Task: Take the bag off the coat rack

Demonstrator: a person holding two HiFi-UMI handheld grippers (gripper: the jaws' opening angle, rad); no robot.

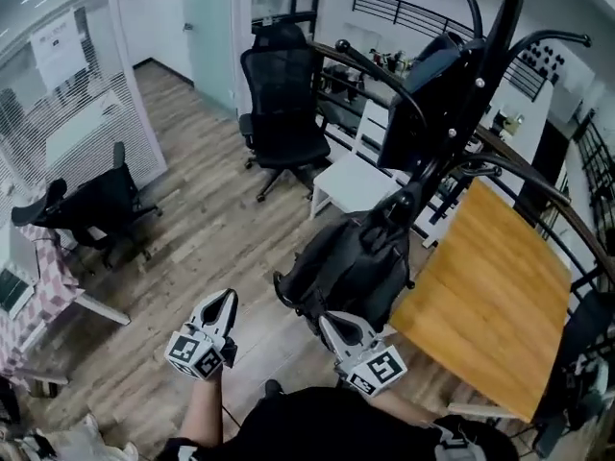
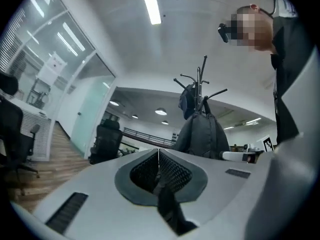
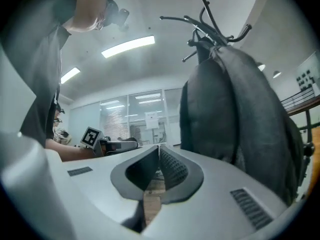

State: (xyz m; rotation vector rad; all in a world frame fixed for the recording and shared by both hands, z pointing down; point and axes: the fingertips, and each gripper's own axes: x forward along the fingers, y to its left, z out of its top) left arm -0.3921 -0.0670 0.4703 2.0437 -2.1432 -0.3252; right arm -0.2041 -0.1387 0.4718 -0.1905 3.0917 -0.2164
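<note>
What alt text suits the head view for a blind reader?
A dark bag hangs on a black coat rack beside a wooden table. Below it, the left gripper and right gripper are both shut and empty.

Black office chair [image 1: 284, 113], wooden table [image 1: 490, 305], plank floor [image 1: 211, 248]

rack: black metal coat rack [image 1: 501, 51] with curved hooks
on rack: dark grey fabric backpack [image 1: 351, 267], hanging
under rack: brown wood-plank floor [image 1: 197, 205]
</note>
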